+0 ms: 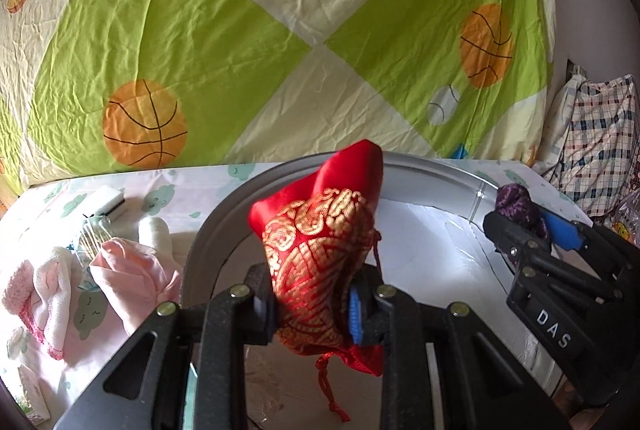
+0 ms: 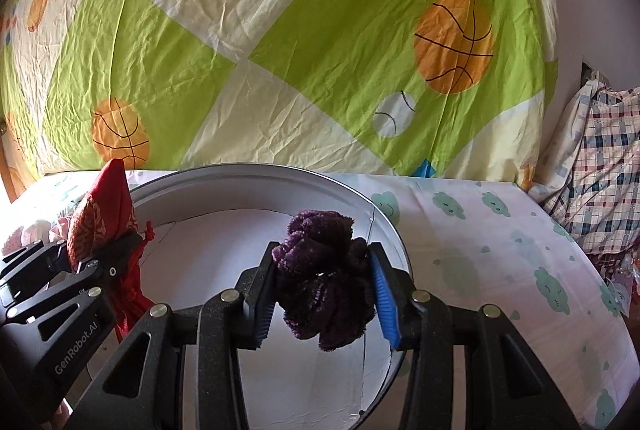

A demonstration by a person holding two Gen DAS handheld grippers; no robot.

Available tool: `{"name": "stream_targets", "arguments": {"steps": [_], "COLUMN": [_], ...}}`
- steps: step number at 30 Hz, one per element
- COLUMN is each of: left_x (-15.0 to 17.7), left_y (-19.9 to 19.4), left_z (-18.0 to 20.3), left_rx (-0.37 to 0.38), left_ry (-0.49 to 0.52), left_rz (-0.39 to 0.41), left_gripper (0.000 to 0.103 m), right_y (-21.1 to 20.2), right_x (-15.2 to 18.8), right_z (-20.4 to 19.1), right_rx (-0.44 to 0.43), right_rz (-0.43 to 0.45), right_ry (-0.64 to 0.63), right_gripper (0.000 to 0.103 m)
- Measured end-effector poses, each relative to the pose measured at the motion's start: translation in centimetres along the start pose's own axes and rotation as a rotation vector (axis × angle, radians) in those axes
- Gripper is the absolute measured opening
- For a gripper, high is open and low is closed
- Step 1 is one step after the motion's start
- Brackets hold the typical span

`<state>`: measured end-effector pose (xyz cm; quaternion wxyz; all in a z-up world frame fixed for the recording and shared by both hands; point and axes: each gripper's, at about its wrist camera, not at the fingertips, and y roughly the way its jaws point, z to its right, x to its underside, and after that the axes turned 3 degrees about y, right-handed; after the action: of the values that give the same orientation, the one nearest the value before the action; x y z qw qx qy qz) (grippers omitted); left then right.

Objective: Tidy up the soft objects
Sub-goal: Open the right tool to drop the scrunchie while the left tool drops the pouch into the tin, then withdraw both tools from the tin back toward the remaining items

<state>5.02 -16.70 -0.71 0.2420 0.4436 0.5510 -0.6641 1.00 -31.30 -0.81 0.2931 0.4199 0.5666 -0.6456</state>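
**— What have you got hold of, closest in?**

— My left gripper (image 1: 312, 314) is clamped on a red brocade drawstring pouch (image 1: 320, 254), pinched across its gathered neck, with the cord and tassel dangling below. My right gripper (image 2: 322, 294) is closed around a purple chenille scrunchie (image 2: 324, 282), squeezed between the blue pads (image 2: 383, 306). Both hang over the round white tray (image 2: 256, 189) — neither touches its floor, as far as I can tell.

**— How will they handle?**

— Light and limp, I'd judge. The pouch's satin looks slippery, so the bunched neck is the sensible hold; a flat pinch on the body might slide. The scrunchie is springy and fuzzy, it grips itself, and any hold through the bulk should do. Nothing fragile in either.

**— And further out?**

— To the left of the tray, on the cloud-print sheet (image 1: 160, 197), lie a pink cloth (image 1: 132, 274), a pink-and-white knitted piece (image 1: 44, 290) and a white sponge (image 1: 108, 201) with a dark edge — likely next to be gathered. Behind everything hangs the basketball-print quilt (image 1: 280, 9); a plaid bundle (image 1: 596, 141) sits far right.
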Motion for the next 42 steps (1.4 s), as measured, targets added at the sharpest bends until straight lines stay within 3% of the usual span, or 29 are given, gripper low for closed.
{"name": "stream_targets", "arguments": {"steps": [14, 16, 19, 22, 24, 26, 30, 36, 39, 42], "left_x": [-0.2, -0.3, -0.4, -0.3, -0.4, -0.5, -0.5, 0.1, 0.4, 0.6], "left_y": [0.1, 0.1, -0.4, -1.5, -1.9, -2.5, -3.9, -5.4, -5.7, -5.8], "left_z": [-0.4, -0.2, 0.1, 0.3, -0.2, -1.1, -3.0, -3.3, -3.1, -2.8], "left_rx": [-0.006, -0.017, -0.046, -0.100, -0.122, -0.134, -0.146, -0.263, -0.293, -0.312], "left_ry": [-0.015, -0.005, 0.020, 0.028, 0.012, -0.040, -0.124, -0.107, -0.081, -0.059], "left_rz": [0.001, -0.001, 0.025, 0.098, 0.129, 0.162, 0.211, 0.295, 0.324, 0.333], "left_gripper": [0.027, 0.036, 0.078, 0.101, 0.103, 0.103, 0.103, 0.103, 0.103, 0.103], "right_y": [0.8, 1.0, 0.7, -0.4, -1.3, -2.4, -3.6, -4.7, -6.1, -7.7], "right_x": [-0.1, -0.1, 0.0, -0.1, -0.4, -0.6, -0.9, -0.7, -0.2, 0.7], "right_z": [0.2, 0.3, 0.0, 0.0, 0.5, 1.3, 1.8, 0.3, -0.9, -2.3], "right_rx": [0.060, 0.062, 0.039, 0.079, 0.105, 0.115, 0.085, 0.049, 0.063, 0.086], "right_rz": [-0.048, -0.061, -0.042, 0.023, 0.075, 0.138, 0.203, 0.255, 0.344, 0.480], "right_ry": [0.025, 0.029, 0.031, 0.038, 0.067, 0.124, 0.169, 0.130, 0.074, 0.022], "right_gripper": [0.046, 0.054, 0.070, 0.074, 0.090, 0.094, 0.095, 0.095, 0.095, 0.102]}}
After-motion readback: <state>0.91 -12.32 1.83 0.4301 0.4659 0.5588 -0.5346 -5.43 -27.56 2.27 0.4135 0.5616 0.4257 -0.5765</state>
